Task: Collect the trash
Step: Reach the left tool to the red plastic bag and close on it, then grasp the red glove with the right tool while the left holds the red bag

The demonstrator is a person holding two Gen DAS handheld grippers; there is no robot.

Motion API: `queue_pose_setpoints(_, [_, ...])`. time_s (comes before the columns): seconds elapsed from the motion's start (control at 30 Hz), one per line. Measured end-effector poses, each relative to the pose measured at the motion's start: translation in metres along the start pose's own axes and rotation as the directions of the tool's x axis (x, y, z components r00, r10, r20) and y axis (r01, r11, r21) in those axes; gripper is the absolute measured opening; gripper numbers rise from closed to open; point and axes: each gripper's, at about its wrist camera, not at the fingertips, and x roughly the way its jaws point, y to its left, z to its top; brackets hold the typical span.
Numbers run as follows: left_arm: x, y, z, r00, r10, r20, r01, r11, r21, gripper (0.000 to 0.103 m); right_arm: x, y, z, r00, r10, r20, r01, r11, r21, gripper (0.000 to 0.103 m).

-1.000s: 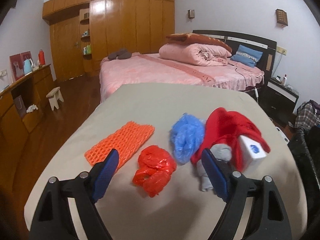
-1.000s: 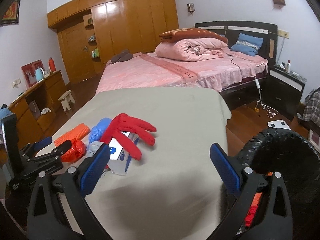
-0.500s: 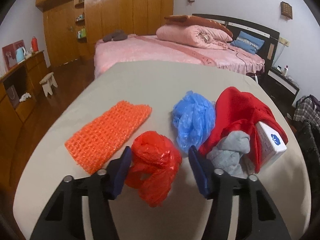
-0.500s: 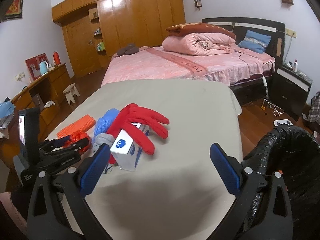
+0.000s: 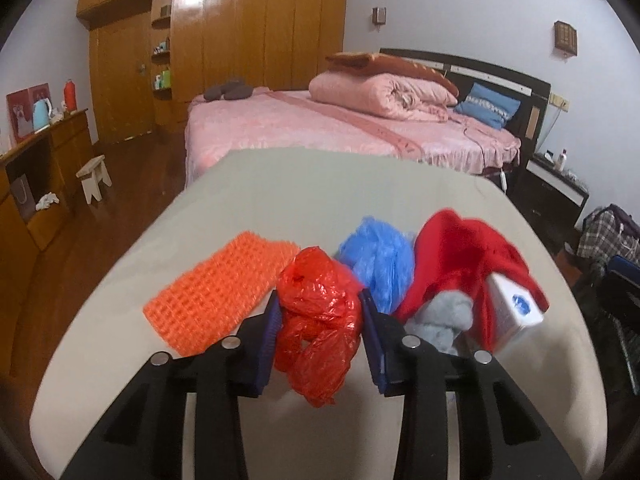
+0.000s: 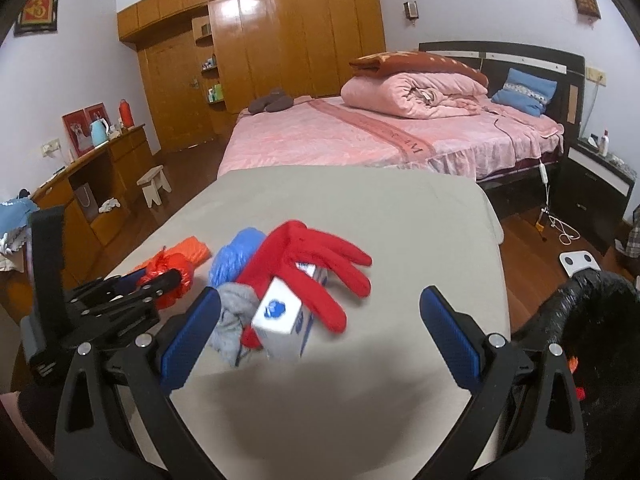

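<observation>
Pinching crinkly red plastic bag (image 5: 316, 316), left gripper (image 5: 320, 332) fingers closed; right gripper (image 6: 320, 332) fingers wide apart.

Beige, unpatterned cloth over the table (image 5: 280, 200). Near the left edge: bright orange foam net (image 5: 216, 292) with an open mesh pattern. Just right of it: glossy red-orange plastic bag (image 5: 316, 316), crinkled, between blue pads (image 5: 271, 336) on the black left gripper (image 5: 320, 334). Further right: translucent blue plastic bag (image 5: 380, 264); solid red glove (image 6: 308, 260); pale grey cloth (image 6: 232, 320); white box (image 6: 282, 320) with a blue logo and blue print on its side. Black right gripper (image 6: 320, 328), blue pads too. Off the right edge: glossy black bin liner (image 6: 596, 312).
</observation>
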Motion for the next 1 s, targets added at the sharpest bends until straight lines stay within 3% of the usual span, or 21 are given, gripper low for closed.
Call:
queue_pose_setpoints(0.2, [-0.002, 0.003, 0.017, 1.0, 0.001, 0.031, -0.001, 1.0, -0.007, 0.038, 0.021, 0.004, 0.014, 1.0, -0.002, 0.002, 0.002, 1.0, -0.007, 0.094])
queue_pose_setpoints(0.6, [0.006, 0.009, 0.032, 0.998, 0.014, 0.054, -0.013, 1.0, -0.023, 0.038, 0.08, 0.015, 0.022, 0.996, 0.009, -0.094, -0.014, 0.999, -0.048, 0.071])
queue_pose_setpoints(0.87, [0.015, 0.014, 0.031, 0.999, 0.012, 0.042, -0.01, 0.999, -0.036, 0.038, 0.092, 0.02, 0.012, 0.988, 0.031, -0.152, -0.038, 0.998, -0.044, 0.043])
queue_pose_setpoints(1.0, [0.015, 0.015, 0.03, 0.999, 0.008, 0.041, -0.006, 0.999, -0.039, 0.038, 0.089, 0.024, 0.011, 0.987, 0.044, -0.152, -0.054, 0.997, -0.061, 0.037])
